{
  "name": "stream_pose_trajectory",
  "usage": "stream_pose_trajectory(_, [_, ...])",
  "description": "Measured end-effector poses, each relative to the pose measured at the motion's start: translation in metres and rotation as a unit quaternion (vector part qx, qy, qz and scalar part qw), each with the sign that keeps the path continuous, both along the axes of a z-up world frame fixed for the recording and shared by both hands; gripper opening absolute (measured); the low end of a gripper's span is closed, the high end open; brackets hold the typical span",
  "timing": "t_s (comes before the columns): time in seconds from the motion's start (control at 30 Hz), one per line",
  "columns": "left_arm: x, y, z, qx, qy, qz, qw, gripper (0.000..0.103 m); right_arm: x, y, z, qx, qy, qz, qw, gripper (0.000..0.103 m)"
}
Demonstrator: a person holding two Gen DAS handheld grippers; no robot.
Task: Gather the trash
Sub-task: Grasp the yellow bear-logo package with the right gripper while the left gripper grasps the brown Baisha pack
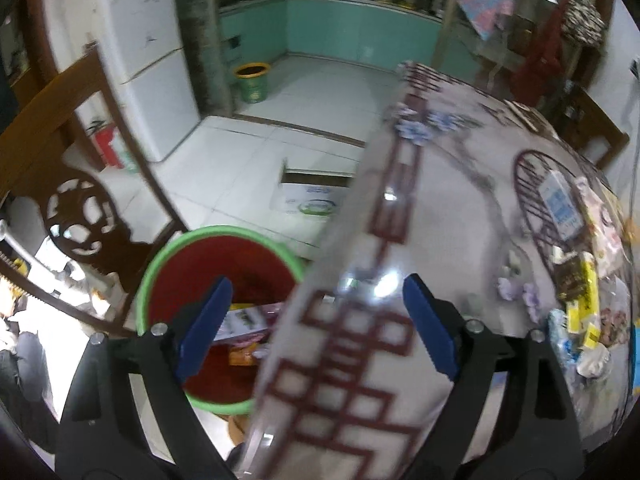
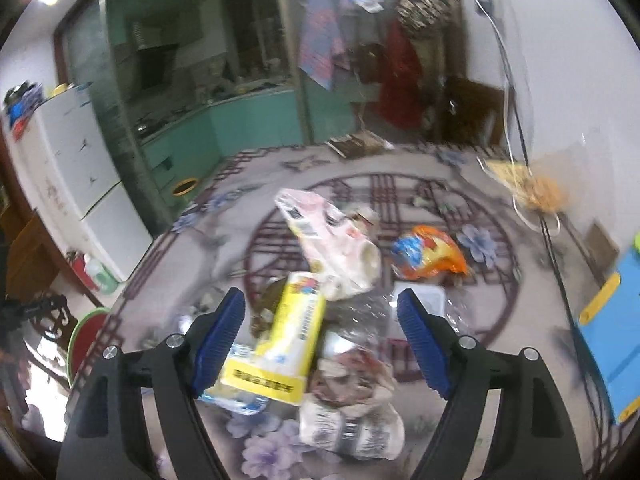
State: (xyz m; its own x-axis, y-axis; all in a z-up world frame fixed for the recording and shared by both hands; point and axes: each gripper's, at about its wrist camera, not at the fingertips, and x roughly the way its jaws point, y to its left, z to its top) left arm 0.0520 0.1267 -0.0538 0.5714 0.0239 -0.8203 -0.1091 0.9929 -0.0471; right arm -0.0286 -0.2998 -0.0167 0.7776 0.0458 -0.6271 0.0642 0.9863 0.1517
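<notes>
Left wrist view: the green-rimmed bin (image 1: pixel 218 320) stands on the floor just beside the table (image 1: pixel 460 184) edge and already holds a few wrappers, so collection is under way but unfinished. The left gripper (image 1: pixel 316 320) hangs over the bin rim and table edge, jaws wide, nothing between them. Right wrist view: a pile of trash (image 2: pixel 332 320) remains on the table, including a yellow carton (image 2: pixel 288 340). The right gripper (image 2: pixel 322 336) hovers above it, jaws wide, gripping nothing.

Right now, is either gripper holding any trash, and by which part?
Nothing is held. The left gripper hangs open over the table edge and red green-rimmed bin; the right gripper is open above the yellow carton.
</notes>
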Motion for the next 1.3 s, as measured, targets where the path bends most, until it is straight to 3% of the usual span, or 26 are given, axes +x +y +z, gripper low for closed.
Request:
stream_pose_trajectory(0.13, [0.006,-0.029,-0.001,-0.01,0.004,-0.025,0.9996,0.085,0.007,-0.008,-0.013,0.022,0.03,0.0,0.999,0.076])
stream_pose_trajectory(0.33, [0.012,-0.069,0.004,-0.034,0.001,-0.057,0.9978,0.085,0.009,0.002,-0.019,0.027,0.038,0.014,0.999,0.074])
stream_pose_trajectory(0.4, [0.013,-0.081,0.006,-0.036,-0.001,-0.068,0.997,0.085,0.016,0.011,-0.021,0.035,0.041,0.034,0.998,0.065])
stream_pose_trajectory(0.47, [0.013,-0.092,0.007,-0.038,-0.003,-0.079,0.9962,0.085,0.032,0.021,-0.025,0.046,0.054,0.058,0.996,0.044])
stream_pose_trajectory(0.53, [0.012,-0.103,0.008,-0.039,-0.004,-0.089,0.9953,0.085,0.049,0.028,-0.033,0.053,0.079,0.072,0.993,0.037])
stream_pose_trajectory(0.63, [0.014,-0.117,0.005,-0.034,0.0,-0.099,0.9946,0.085,0.074,0.034,-0.051,0.032,0.119,0.063,0.99,0.043])
stream_pose_trajectory(0.67, [0.015,-0.121,0.003,-0.033,0.003,-0.101,0.9943,0.085,0.078,0.033,-0.055,0.028,0.126,0.06,0.99,0.053])
stream_pose_trajectory(0.73, [0.017,-0.129,-0.001,-0.032,0.01,-0.107,0.9936,0.085,0.085,0.034,-0.063,0.026,0.139,0.064,0.988,0.064])
stream_pose_trajectory(0.83, [0.02,-0.144,-0.005,-0.028,0.016,-0.119,0.9924,0.085,0.093,0.041,-0.079,0.021,0.167,0.082,0.982,0.063])
stream_pose_trajectory(0.93, [0.021,-0.157,-0.007,-0.023,0.016,-0.128,0.9913,0.085,0.095,0.052,-0.098,0.009,0.197,0.103,0.975,0.041])
stream_pose_trajectory(0.97, [0.022,-0.161,-0.007,-0.021,0.016,-0.131,0.991,0.085,0.092,0.056,-0.098,0.026,0.2,0.124,0.971,0.04])
stream_pose_trajectory(1.1, [0.026,-0.171,-0.011,-0.014,0.019,-0.134,0.9906,0.085,0.079,0.067,-0.08,0.036,0.17,0.152,0.973,0.04])
stream_pose_trajectory(1.3, [0.039,-0.179,-0.028,0.002,0.04,-0.123,0.9916,0.086,0.062,0.038,-0.058,0.063,0.127,0.099,0.985,0.04])
